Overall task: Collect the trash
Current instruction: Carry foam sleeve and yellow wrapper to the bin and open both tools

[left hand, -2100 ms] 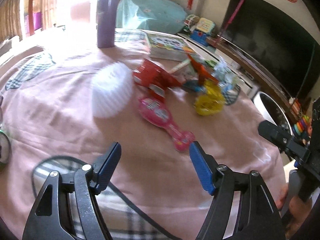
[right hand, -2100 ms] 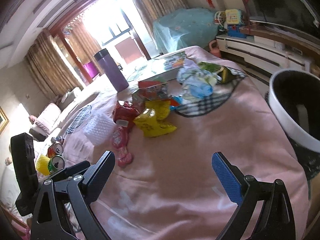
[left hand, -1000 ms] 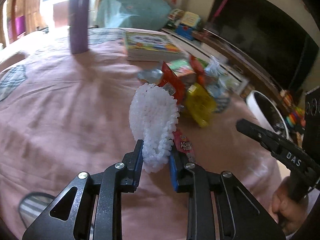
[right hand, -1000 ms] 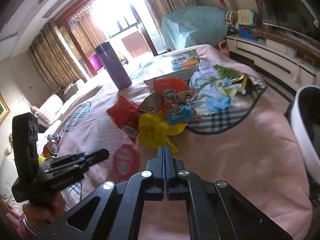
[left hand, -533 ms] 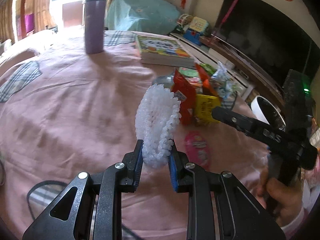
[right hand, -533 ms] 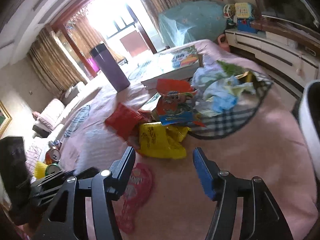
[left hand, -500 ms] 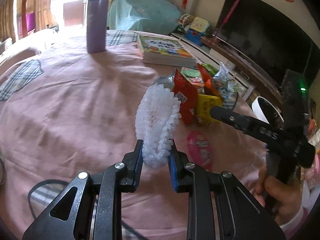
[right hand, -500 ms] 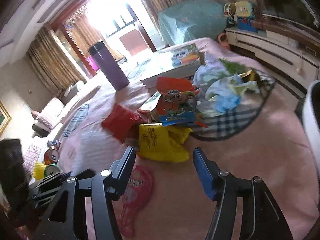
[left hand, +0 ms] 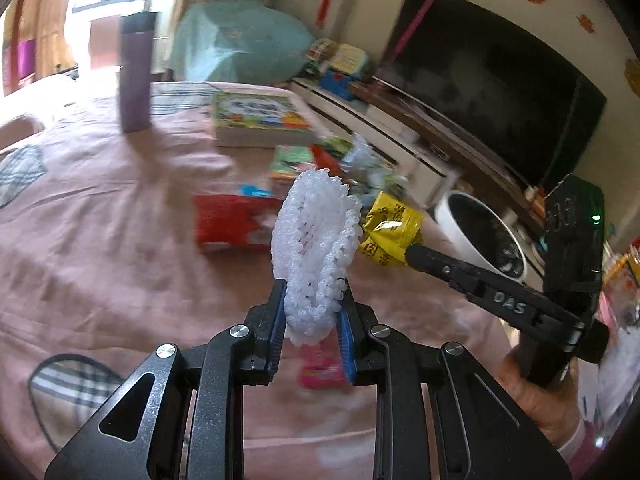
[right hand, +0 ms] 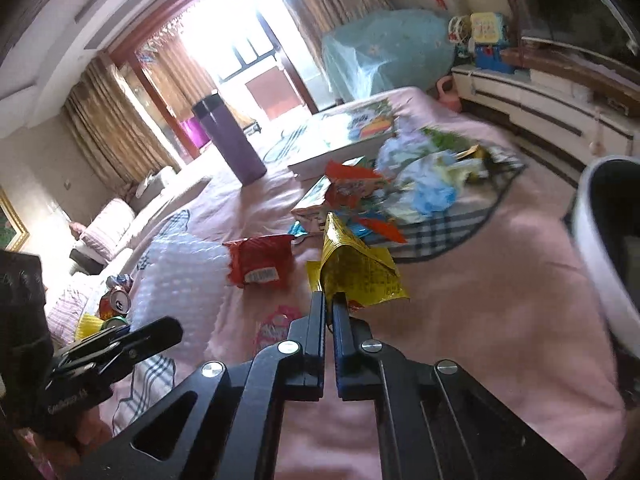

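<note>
Currently both grippers are carrying trash above the pink tablecloth [left hand: 100,240]. Left side first: the left gripper [left hand: 311,334] is pinching the lower end of a white foam net sleeve [left hand: 316,248], which is standing upright out of the narrow jaws, clear of the cloth. Foam of this kind probably squashes and springs, so a steady squeeze is likely mattering more than force. Beyond it, a red wrapper [left hand: 236,222] and a pink packet [left hand: 322,368] are lying flat on the cloth, unclaimed. Moving right: the right gripper [right hand: 329,312] is clamping a corner of a yellow snack bag [right hand: 356,268], jaws nearly closed, bag hanging off the table. Farther right, the white-rimmed bin [right hand: 600,240] is sitting just past the table edge, mouth open. Judged step: carrying both pieces to the bin. Doing it well likely means bringing each piece fully over the rim before opening, one gripper at a time so they are not crowding, since light film and foam may drift.
</note>
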Available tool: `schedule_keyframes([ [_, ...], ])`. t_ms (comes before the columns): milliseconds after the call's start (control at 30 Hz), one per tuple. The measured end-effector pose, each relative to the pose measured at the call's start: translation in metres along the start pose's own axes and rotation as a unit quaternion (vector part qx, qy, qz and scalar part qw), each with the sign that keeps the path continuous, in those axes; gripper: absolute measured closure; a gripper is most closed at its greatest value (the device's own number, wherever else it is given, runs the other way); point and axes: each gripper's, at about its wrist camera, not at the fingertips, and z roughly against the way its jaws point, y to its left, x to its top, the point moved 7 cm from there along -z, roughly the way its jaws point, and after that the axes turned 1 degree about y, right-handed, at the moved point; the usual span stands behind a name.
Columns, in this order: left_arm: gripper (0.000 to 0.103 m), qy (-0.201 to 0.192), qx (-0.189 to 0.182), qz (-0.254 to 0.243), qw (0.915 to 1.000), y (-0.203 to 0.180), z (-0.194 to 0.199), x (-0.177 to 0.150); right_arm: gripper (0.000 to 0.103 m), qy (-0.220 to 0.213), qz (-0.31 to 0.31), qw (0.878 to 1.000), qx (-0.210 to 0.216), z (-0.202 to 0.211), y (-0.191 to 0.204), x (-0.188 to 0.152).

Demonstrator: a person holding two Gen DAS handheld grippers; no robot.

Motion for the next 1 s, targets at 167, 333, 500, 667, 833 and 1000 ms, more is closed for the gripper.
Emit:
schedule_keyframes([
  [167, 0.081, 0.016, -0.022, -0.026, 0.9993, -0.037, -0.016, -0.001, 0.100, -0.024, -0.020, 0.999, -0.020, 0.038, -0.028, -0.001],
  [333, 0.081, 0.025, -0.038, -0.057, 0.9973, -0.075, -0.030, 0.002, 0.100, -0.046, -0.040, 0.997, -0.045, 0.070, -0.061, 0.001],
  [500, 0.081, 0.034, -0.052, -0.080, 0.9949, -0.107, -0.043, 0.005, 0.100, -0.066, -0.062, 0.994, -0.068, 0.096, -0.094, 0.003],
  [667, 0.081, 0.040, -0.064, -0.105, 0.9917, -0.137, -0.054, 0.010, 0.100, -0.079, -0.082, 0.990, -0.083, 0.114, -0.121, 0.005],
  [833, 0.081, 0.041, -0.073, -0.124, 0.9887, -0.169, -0.068, 0.021, 0.100, -0.088, -0.095, 0.987, -0.096, 0.123, -0.144, 0.010],
  [1000, 0.081, 0.047, -0.087, -0.137, 0.9856, -0.197, -0.085, 0.034, 0.100, -0.090, -0.100, 0.985, -0.108, 0.129, -0.165, 0.017],
])
